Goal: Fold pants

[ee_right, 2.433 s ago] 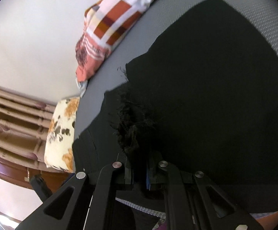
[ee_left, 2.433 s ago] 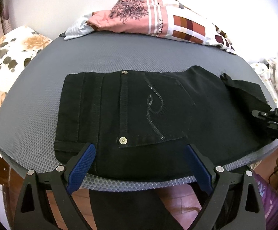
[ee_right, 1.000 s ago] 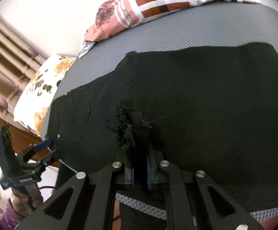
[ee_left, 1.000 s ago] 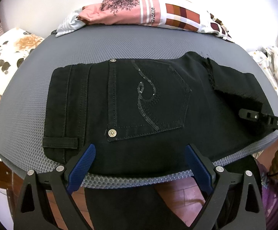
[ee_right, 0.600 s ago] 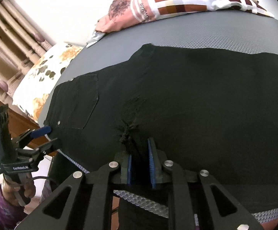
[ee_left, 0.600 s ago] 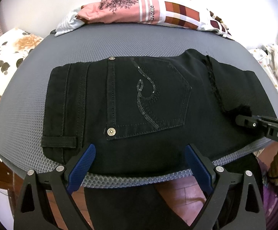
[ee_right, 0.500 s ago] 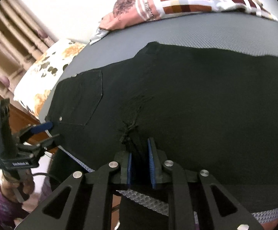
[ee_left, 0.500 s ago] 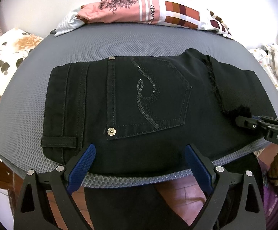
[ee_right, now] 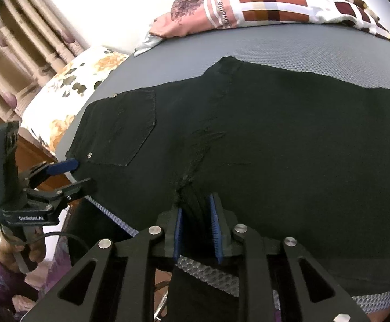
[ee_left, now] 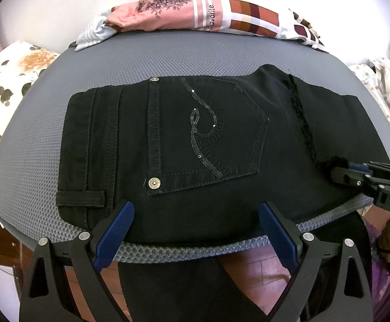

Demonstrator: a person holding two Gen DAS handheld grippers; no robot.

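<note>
Black pants (ee_left: 208, 134) lie flat on the grey mesh surface (ee_left: 168, 56), back pocket with a sequin swirl up. A frayed hem (ee_left: 299, 118) of the folded-over leg runs across them at the right. My left gripper (ee_left: 197, 228) is open wide at the near edge, its blue pads (ee_left: 119, 228) straddling the waist part and pinching nothing. My right gripper (ee_right: 196, 209) is low at the near edge of the pants (ee_right: 275, 147). Its jaws are opening, with the hem's frayed end (ee_right: 191, 201) loose between the pads. In the left wrist view the right gripper (ee_left: 340, 171) is at the hem's near end.
A pile of pink and checked clothes (ee_left: 208, 13) lies along the far edge. A floral pillow (ee_left: 4, 80) is at the left and a pale patterned cloth (ee_left: 377, 80) at the right. One pants leg (ee_left: 168, 281) hangs over the near edge above the wooden floor.
The right gripper's pads have parted from the frayed hem, which has sunk flat onto the pants. The right view has rolled and shifted a little. The left gripper has stayed put.
</note>
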